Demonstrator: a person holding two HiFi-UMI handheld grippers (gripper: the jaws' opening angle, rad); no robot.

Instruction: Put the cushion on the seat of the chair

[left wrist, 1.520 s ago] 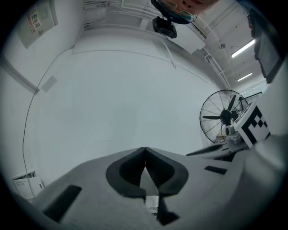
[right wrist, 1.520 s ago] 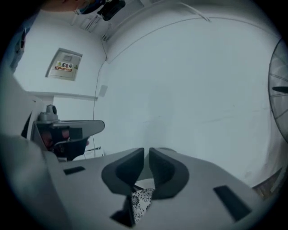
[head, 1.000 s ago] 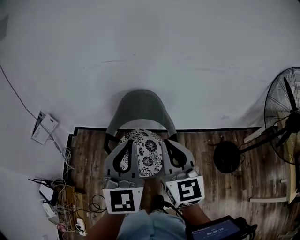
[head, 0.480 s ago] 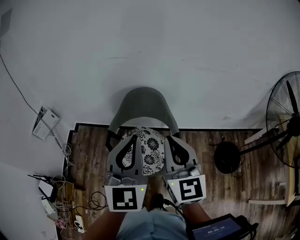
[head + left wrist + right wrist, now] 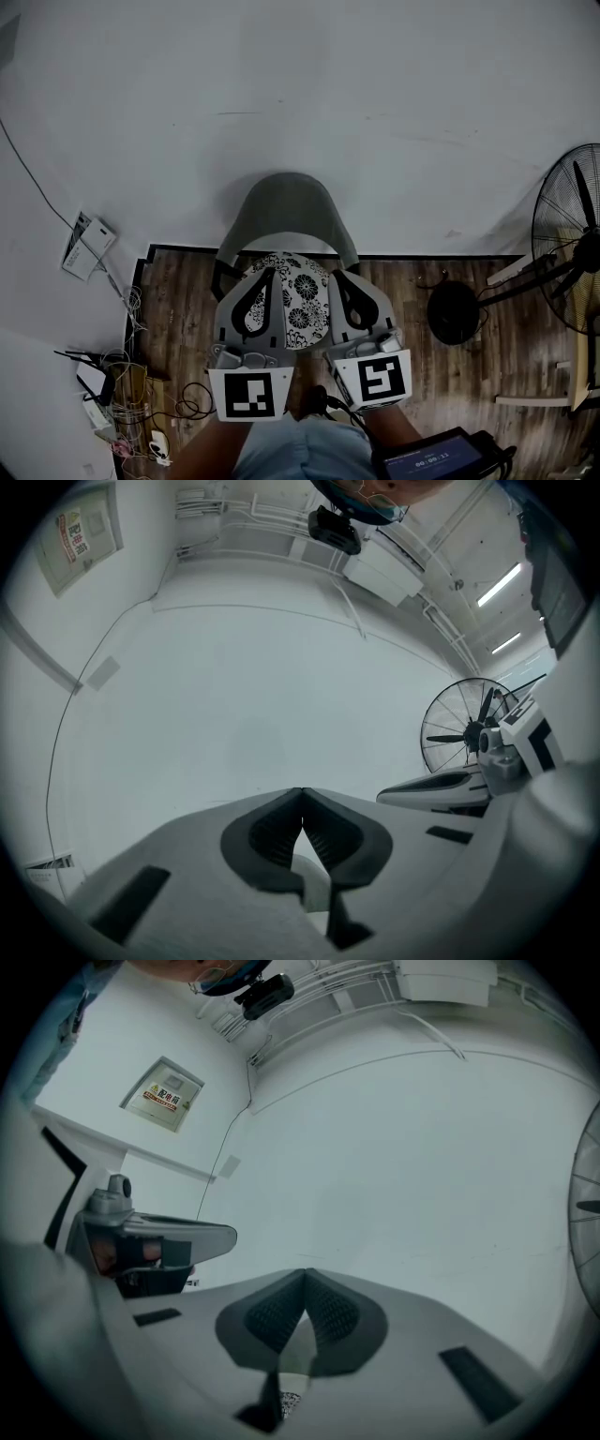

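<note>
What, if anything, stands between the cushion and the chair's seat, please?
Nothing visible does. The cushion seems to lie on the chair already. The left gripper and right gripper hang over its sides, fingers shut and empty.

standing fan point(image 5: 568, 234), tangled cables point(image 5: 127, 392), wooden floor point(image 5: 469, 375)

In the head view, the left hand-held gripper point(image 5: 270, 274) and the right hand-held gripper point(image 5: 337, 278) cover both sides of the cushion point(image 5: 300, 305), and we cannot see the chair point(image 5: 286, 211) seat beneath. The fan point(image 5: 567, 244) runs off the right edge, and a screen point(image 5: 436, 462) off the bottom. The wall sign point(image 5: 164, 1094) is too small for us to read.
</note>
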